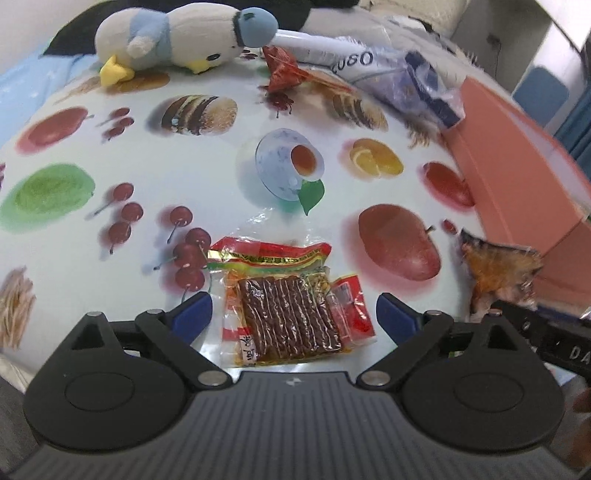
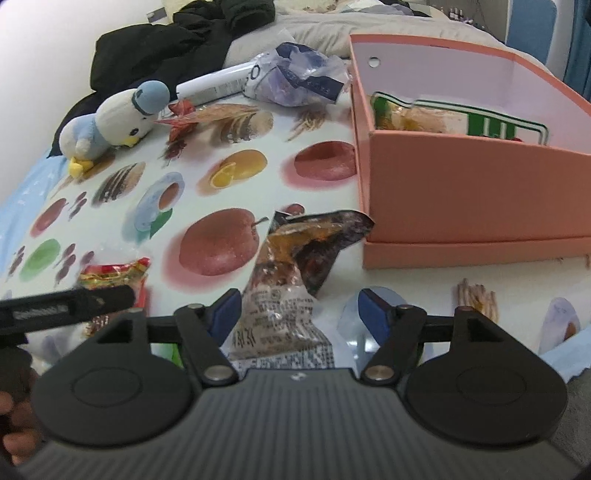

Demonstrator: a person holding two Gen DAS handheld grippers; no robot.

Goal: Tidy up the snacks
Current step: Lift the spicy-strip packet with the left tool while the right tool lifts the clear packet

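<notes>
Both jaws apart: my left hand-held gripper (image 1: 293,314) straddles the red jerky packet (image 1: 288,314), right hand-held gripper (image 2: 299,312) straddles the crinkly brown packet (image 2: 291,273). Slick film may slip; the pink box (image 2: 461,192) wall, right of frame, could snag it.

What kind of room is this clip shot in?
Likely a bedroom: the fruit-print cloth seems spread over a bed, with a plush penguin, dark clothes and grey bedding behind it.

Open right tool (image 2: 298,314) around brown snack packet (image 2: 291,269), beside pink box (image 2: 461,192).
</notes>
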